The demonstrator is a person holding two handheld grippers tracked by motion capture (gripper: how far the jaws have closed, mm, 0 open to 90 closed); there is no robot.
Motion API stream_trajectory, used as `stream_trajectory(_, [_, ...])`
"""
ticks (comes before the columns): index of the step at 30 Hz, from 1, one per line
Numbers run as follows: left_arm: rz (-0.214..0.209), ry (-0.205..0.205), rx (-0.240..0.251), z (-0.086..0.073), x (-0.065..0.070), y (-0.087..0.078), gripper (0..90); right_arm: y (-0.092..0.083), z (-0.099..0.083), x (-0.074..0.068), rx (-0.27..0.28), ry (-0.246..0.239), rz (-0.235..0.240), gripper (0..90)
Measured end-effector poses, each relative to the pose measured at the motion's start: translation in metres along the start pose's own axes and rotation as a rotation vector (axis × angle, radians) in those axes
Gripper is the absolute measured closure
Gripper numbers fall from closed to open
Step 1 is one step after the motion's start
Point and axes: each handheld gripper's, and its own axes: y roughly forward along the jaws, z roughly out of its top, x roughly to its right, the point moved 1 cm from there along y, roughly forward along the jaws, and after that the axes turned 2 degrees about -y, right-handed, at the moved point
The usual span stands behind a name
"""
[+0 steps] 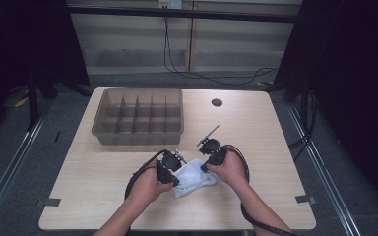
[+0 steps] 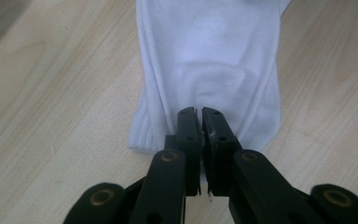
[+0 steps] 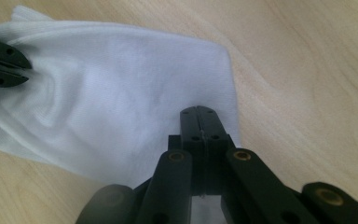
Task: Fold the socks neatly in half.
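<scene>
1. White knitted sock lies flat on the pale wooden table, near its front edge.
2. Left tongs: clamped on the sock's fabric.
3. Right tongs: closed on the sock's opposite edge.

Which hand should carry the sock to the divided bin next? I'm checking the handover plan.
Probably the left: its tool pinches the white sock and sits closer to the bin. The right tool also grips the sock, farther from it.

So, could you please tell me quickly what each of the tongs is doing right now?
Left tongs: shut, pinching the white sock.
Right tongs: shut on the same sock's edge.
</scene>
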Motion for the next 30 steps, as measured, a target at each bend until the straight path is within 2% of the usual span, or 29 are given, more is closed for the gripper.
stream_trajectory(4, [0.002,0.002,0.004,0.0,0.0,0.0,86.5,-0.001,-0.001,0.0,0.006,0.004,0.006,89.6])
stream_trajectory(9, [0.007,-0.001,0.004,0.0,0.001,0.001,86.6,-0.007,-0.001,0.0,0.0,-0.002,-0.022,85.0])
stream_trajectory(13, [0.006,0.0,0.004,0.0,0.001,0.001,86.6,-0.014,-0.003,0.003,-0.002,0.033,-0.024,78.0])
stream_trajectory(16, [0.008,0.003,0.003,0.001,0.001,0.001,86.7,-0.017,-0.006,0.006,-0.007,0.034,-0.029,75.4])
stream_trajectory(20, [0.009,0.003,0.004,0.001,0.002,0.001,86.8,-0.018,-0.008,0.008,-0.022,0.045,-0.044,74.6])
stream_trajectory(23, [0.009,0.007,0.005,0.001,0.001,0.002,86.9,-0.018,-0.011,0.011,-0.035,0.058,-0.039,70.2])
stream_trajectory(30, [0.012,0.01,0.007,0.001,0.002,0.003,87.5,-0.009,-0.013,0.011,-0.064,0.053,-0.025,66.2])
